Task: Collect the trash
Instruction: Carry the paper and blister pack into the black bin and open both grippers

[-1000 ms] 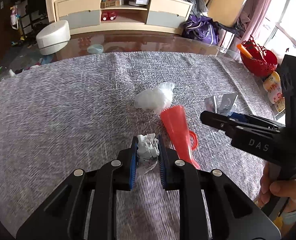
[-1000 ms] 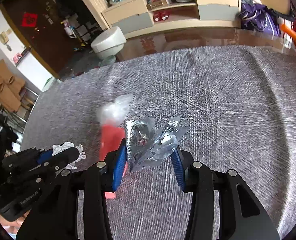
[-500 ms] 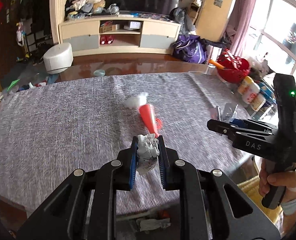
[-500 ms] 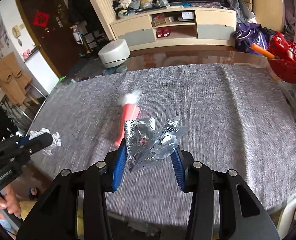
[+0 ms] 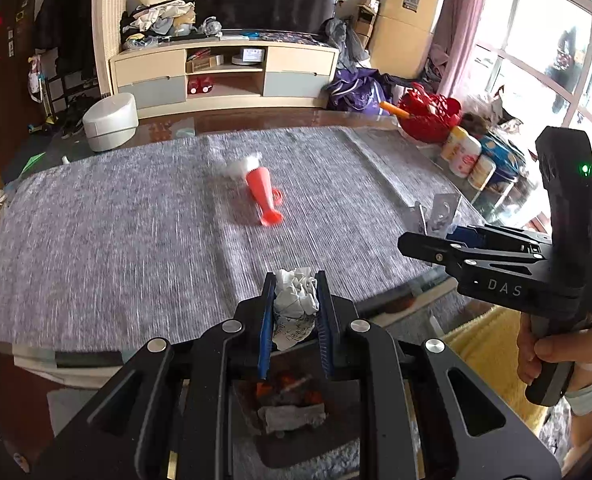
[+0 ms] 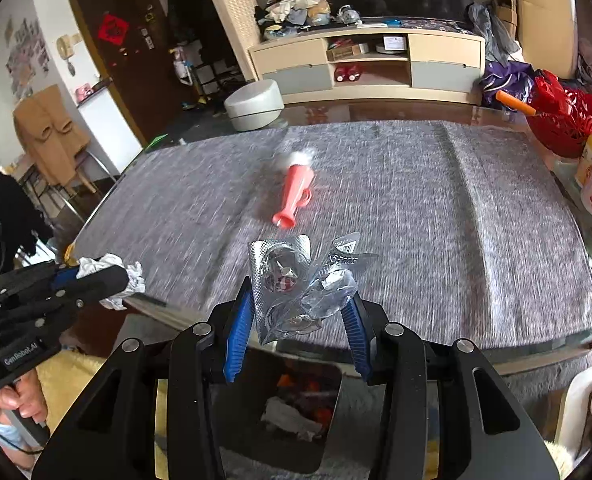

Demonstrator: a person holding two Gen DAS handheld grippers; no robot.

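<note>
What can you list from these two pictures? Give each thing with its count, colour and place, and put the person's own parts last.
crumpled paper: one, white, clamped in the left tool
blister packs: a silver bunch, clamped in the right tool
funnel: one, red, lying mid-table
plastic wad: one, white, at the funnel's wide end
tablecloth: one, grey, over the table
basket: one, red, far right table edge
bin: one, dark, on the floor below the tools, with trash inside
left tool: black, blue pads
right tool: black, blue pads
hand: one, gripping the right tool's handle

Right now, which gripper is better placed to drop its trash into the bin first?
Left, narrowly. The left gripper holds the crumpled paper directly above the bin; the right gripper's foil blister packs hang mostly over the table edge.
</note>
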